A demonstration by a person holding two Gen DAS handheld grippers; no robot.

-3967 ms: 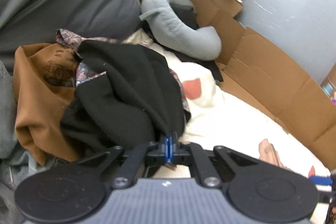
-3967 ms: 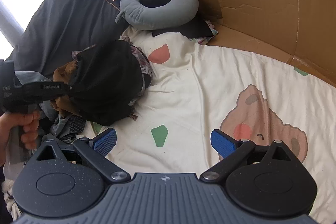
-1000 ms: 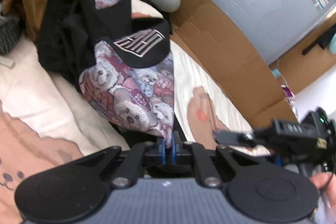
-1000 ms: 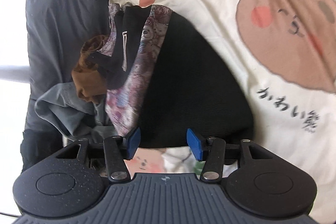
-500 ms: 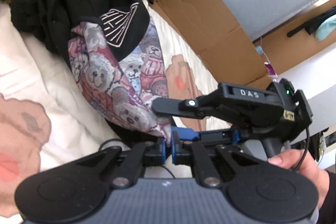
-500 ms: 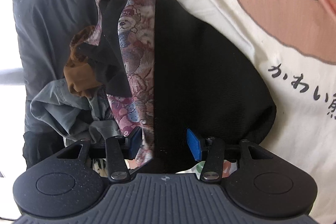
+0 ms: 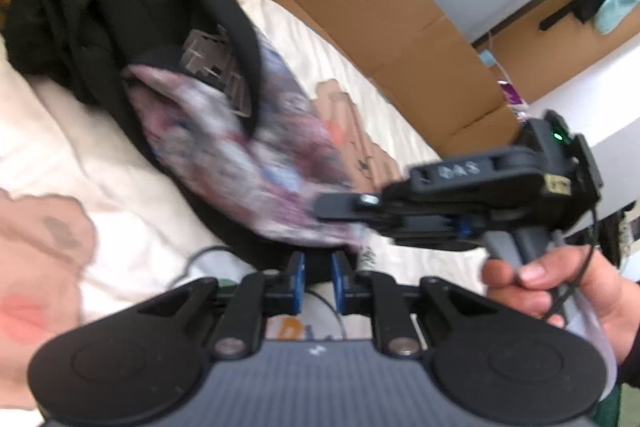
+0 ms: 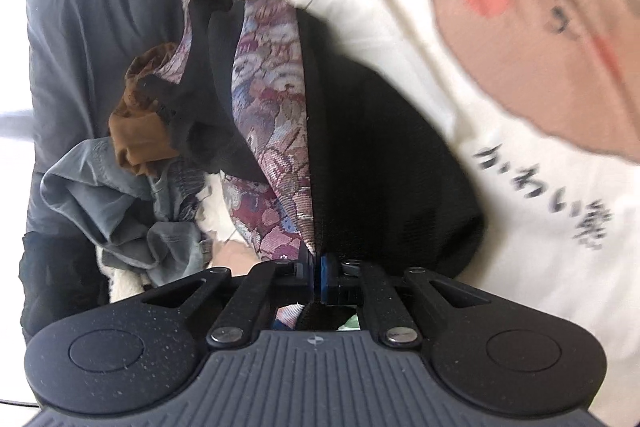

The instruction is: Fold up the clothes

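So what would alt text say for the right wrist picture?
The right gripper, its blue fingers pinched shut, holds the edge of a black garment with teddy-bear-print lining, stretched over a cream cartoon-bear bedsheet. Crumpled grey and brown clothes lie to the left.

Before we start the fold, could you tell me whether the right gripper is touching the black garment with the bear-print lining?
Touching. The right wrist view shows the right gripper shut on the black garment with bear-print lining, its hem pinched between the blue pads.

You can read "DAS" on the right gripper (image 7: 352,205) body. Bedsheet (image 8: 500,99) has black Japanese print, "かわいい" then one blurred character.
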